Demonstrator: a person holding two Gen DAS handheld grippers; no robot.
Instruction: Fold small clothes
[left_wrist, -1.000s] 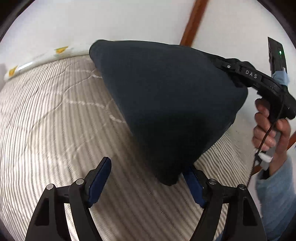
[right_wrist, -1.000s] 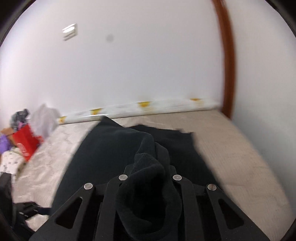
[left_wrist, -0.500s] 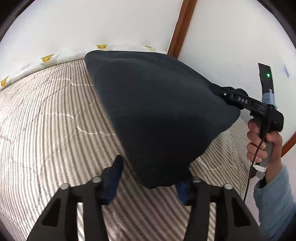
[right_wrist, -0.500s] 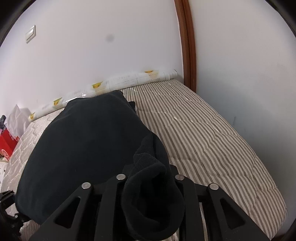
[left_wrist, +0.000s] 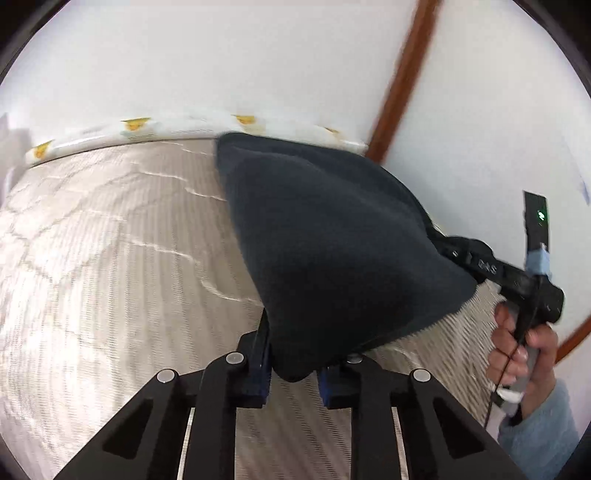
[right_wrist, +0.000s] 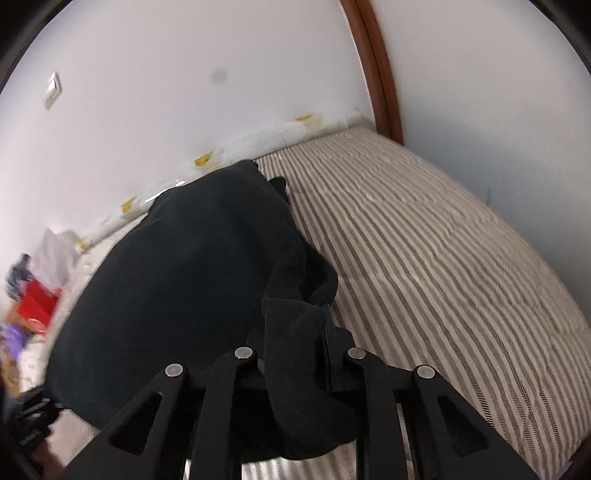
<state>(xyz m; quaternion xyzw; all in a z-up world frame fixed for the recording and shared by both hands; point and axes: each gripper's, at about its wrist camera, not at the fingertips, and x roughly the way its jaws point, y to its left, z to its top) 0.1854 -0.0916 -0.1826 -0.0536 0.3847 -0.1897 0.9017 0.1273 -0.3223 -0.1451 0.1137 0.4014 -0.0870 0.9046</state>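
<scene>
holding a dark garment (left_wrist: 332, 251) stretched between my two grippers, i have it lifted above the striped mattress (left_wrist: 110, 258). my left gripper (left_wrist: 293, 363) sits at the lower centre of its frame, jaws clenched on the cloth's bottom corner. my right gripper (right_wrist: 295, 354) is at the lower centre of its own frame, jaws clamped on a bunched fold that spills over them. my right hand (left_wrist: 517, 354) grips its handle at the right edge of the left view. the fabric looks soft, matte, fleecy, nearly black, hanging taut in a rounded triangle. the mattress is quilted, with thin beige stripes.
</scene>
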